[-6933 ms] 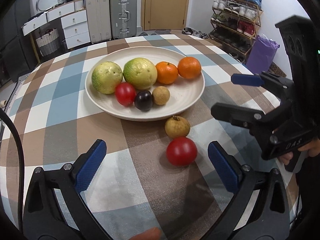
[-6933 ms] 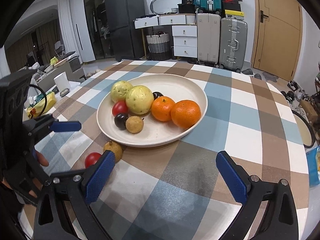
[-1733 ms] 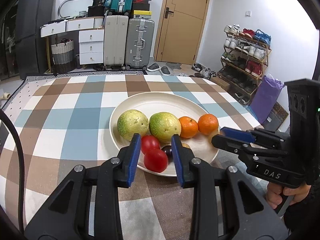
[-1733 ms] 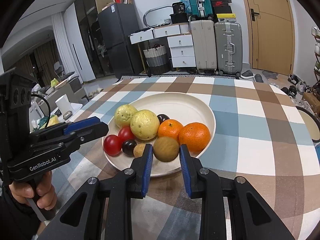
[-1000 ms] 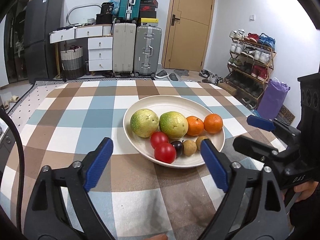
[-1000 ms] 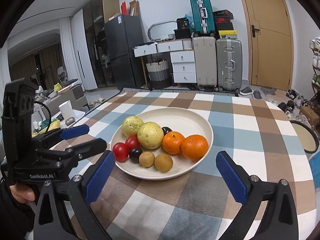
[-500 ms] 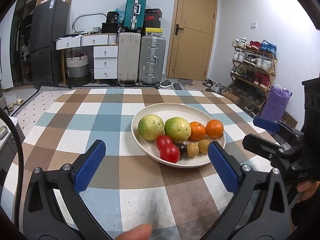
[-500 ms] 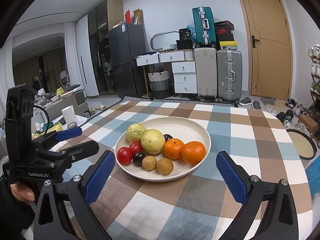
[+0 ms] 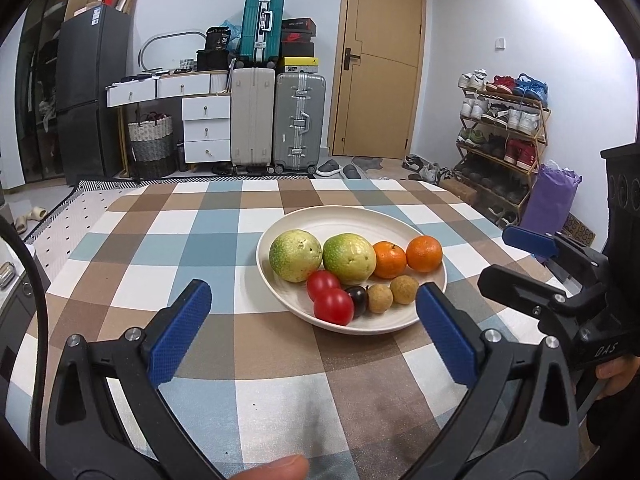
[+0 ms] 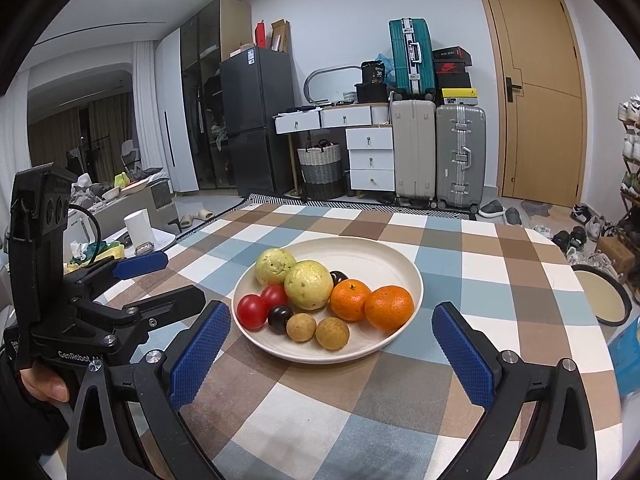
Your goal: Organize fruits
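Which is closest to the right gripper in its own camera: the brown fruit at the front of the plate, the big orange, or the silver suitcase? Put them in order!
From the right gripper:
1. Brown fruit, at the plate's front edge, right ahead.
2. Big orange, slightly farther back, toward the right.
3. Silver suitcase, far off against the back wall.
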`<state>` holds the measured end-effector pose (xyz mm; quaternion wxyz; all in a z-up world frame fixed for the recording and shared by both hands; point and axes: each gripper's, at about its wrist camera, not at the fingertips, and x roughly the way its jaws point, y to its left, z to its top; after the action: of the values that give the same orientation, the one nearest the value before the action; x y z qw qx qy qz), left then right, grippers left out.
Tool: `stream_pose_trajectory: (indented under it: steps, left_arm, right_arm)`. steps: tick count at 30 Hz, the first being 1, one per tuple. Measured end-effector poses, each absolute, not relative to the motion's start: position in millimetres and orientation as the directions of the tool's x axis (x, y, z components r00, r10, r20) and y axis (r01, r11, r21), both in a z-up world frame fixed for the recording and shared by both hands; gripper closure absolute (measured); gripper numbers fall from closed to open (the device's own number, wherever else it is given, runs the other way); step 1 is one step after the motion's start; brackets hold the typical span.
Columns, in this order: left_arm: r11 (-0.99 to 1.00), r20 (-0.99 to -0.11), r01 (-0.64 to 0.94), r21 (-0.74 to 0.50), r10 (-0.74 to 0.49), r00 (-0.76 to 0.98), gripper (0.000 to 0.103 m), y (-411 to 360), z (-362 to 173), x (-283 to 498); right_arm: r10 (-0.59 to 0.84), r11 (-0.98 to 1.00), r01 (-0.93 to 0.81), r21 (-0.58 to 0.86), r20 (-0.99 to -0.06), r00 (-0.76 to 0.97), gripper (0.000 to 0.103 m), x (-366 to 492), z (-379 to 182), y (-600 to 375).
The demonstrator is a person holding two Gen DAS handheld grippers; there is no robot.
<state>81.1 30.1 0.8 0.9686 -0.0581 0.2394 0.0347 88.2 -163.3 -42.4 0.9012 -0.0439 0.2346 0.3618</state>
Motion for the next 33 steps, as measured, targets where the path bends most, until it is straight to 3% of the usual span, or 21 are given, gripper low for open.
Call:
stream_pose_trajectory:
  steps: [33]
  left_arm:
    - [0.992,-0.470,-0.087,-0.094,0.033,0.882,0.001,27.7,-1.3,82.3]
  right_arm:
    - [0.632,0.733,-0.675,0.089,-0.457,0.626,0.000,88.2,-41.8,-163.7]
